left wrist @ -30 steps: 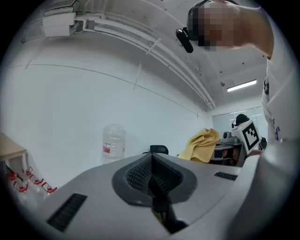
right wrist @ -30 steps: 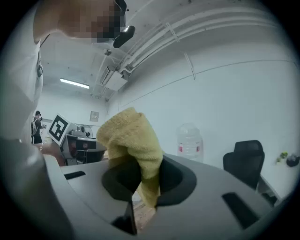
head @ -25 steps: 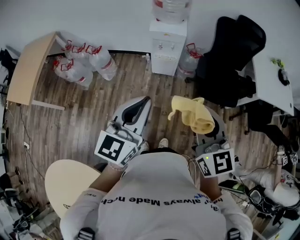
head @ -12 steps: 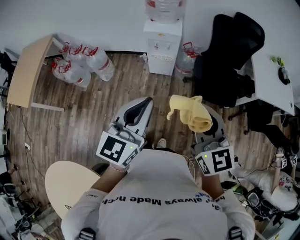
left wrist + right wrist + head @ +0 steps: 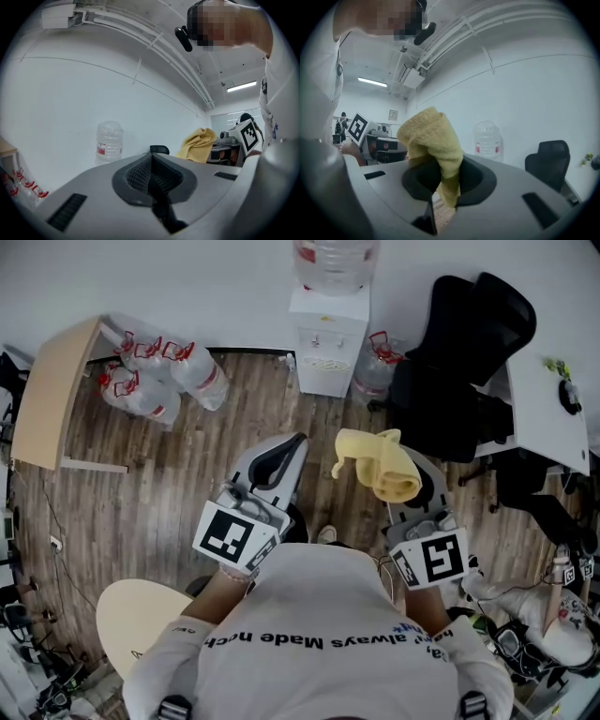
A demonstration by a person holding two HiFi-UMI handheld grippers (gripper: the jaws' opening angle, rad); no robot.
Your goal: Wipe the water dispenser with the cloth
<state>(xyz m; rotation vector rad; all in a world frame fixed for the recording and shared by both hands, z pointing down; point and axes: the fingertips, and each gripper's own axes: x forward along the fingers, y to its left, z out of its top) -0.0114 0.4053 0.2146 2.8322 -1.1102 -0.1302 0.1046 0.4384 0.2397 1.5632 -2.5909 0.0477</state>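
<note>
In the head view, your right gripper at centre right was clamped on the yellow cloth. The water dispenser stood at top centre against the wall, well apart from both tools, with bare wood floor between. A black chair was close to its right edge.

In the left gripper view, your left gripper had its jaws pressed together on nothing.

In the right gripper view, the cloth hung pinched between the jaws.

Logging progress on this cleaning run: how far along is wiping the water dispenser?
Done: the cloth is clamped in the right gripper. In hand: the person faces the water dispenser, with wooden floor between; the left gripper is shut, empty. Left: closing in and all the wiping; the cloth does not touch the dispenser.
</note>
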